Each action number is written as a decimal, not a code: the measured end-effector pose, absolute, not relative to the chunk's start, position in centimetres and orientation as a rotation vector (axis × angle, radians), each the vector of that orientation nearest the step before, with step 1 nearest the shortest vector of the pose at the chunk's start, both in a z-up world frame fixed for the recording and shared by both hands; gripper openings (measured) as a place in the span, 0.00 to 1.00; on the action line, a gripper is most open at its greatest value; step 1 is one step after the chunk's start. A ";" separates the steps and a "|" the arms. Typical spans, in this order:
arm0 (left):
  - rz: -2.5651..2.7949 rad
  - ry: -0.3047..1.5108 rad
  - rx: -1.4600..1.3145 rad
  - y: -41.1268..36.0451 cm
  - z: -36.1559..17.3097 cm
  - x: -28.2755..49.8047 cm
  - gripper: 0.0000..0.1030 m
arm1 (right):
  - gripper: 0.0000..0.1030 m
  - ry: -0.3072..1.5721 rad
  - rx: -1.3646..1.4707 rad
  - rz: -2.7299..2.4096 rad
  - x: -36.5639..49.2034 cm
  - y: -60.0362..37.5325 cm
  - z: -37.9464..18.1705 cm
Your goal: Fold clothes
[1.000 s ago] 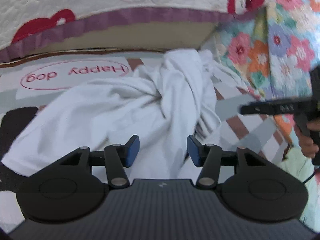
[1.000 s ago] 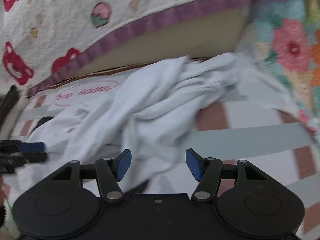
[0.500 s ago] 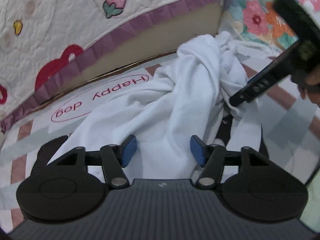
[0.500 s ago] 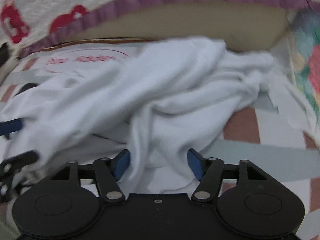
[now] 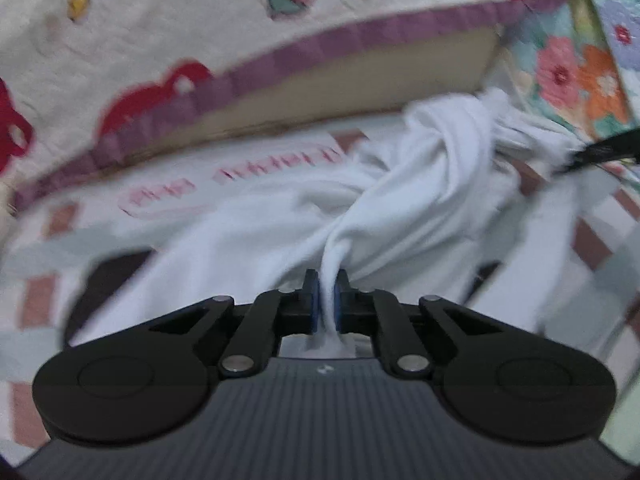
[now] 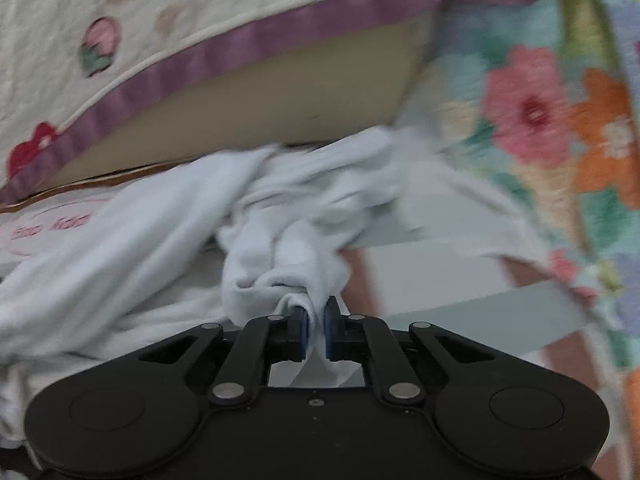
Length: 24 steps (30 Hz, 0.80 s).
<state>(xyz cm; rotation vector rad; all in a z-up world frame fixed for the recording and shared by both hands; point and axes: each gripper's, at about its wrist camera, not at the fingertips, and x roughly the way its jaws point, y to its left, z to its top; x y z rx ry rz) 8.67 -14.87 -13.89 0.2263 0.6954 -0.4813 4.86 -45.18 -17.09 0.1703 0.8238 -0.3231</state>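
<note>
The left gripper (image 5: 327,300) has its jaws clamped on a fold of the white shirt (image 5: 400,208); the right gripper (image 6: 315,334) pinches another bunch, over the mat (image 6: 460,276).

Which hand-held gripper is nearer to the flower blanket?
The right. The right hand-held gripper grips the white garment at its end beside the flower blanket. The left hand-held gripper grips the opposite end, farther from it.
</note>
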 end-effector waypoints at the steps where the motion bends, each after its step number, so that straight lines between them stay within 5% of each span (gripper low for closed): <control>1: -0.455 0.672 0.229 -14.4 -13.4 8.9 0.06 | 0.08 0.814 0.160 -0.340 4.5 -45.7 -16.8; 14: -0.207 0.522 0.257 -8.6 -6.4 26.4 0.06 | 0.07 0.705 0.095 -0.479 7.6 -55.2 -13.0; 24: 0.078 0.365 0.211 -3.8 -2.9 32.9 0.07 | 0.07 0.637 -0.029 -0.570 8.0 -59.1 -8.7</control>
